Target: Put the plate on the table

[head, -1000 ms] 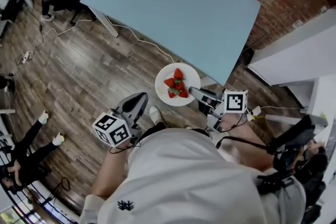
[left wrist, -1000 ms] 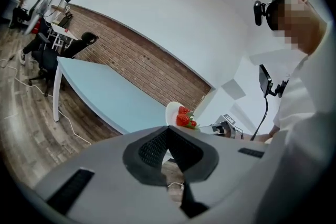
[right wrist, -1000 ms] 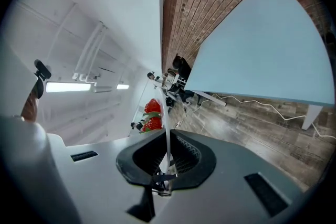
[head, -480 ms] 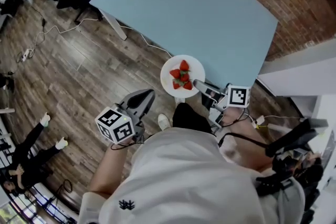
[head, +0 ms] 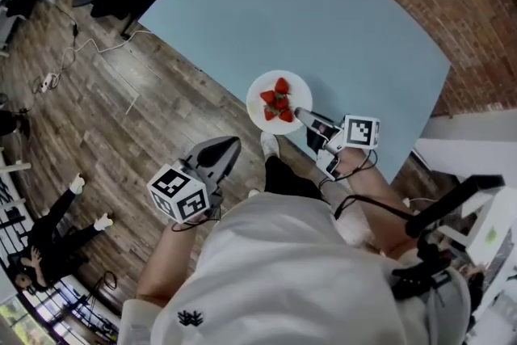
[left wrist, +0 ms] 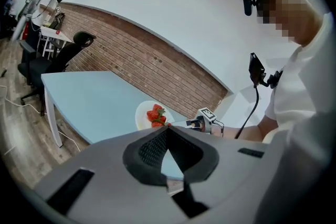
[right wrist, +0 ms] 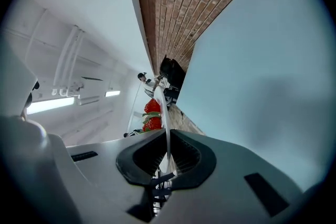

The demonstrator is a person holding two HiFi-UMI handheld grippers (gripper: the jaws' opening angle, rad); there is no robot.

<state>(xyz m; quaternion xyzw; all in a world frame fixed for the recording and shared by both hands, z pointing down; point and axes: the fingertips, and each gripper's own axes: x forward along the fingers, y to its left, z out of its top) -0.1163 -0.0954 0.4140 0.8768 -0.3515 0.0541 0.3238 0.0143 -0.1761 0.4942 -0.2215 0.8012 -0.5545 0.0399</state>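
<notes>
1. Two grippers, one plate: the right gripper (head: 300, 114) pinches the near rim of the plate (head: 258, 115), which hangs over the table's (head: 323, 4) near edge with strawberries (head: 277, 99) piled on it. Whether it touches the table cannot be told.
2. Gripped at one rim only, the plate could sag on its far side and spill berries.
3. Released here, it would likely tip off the edge to the floor (head: 161, 117).
4. Closed and empty, the left gripper (head: 230, 145) hangs near left, too far away to catch a slip.
</notes>
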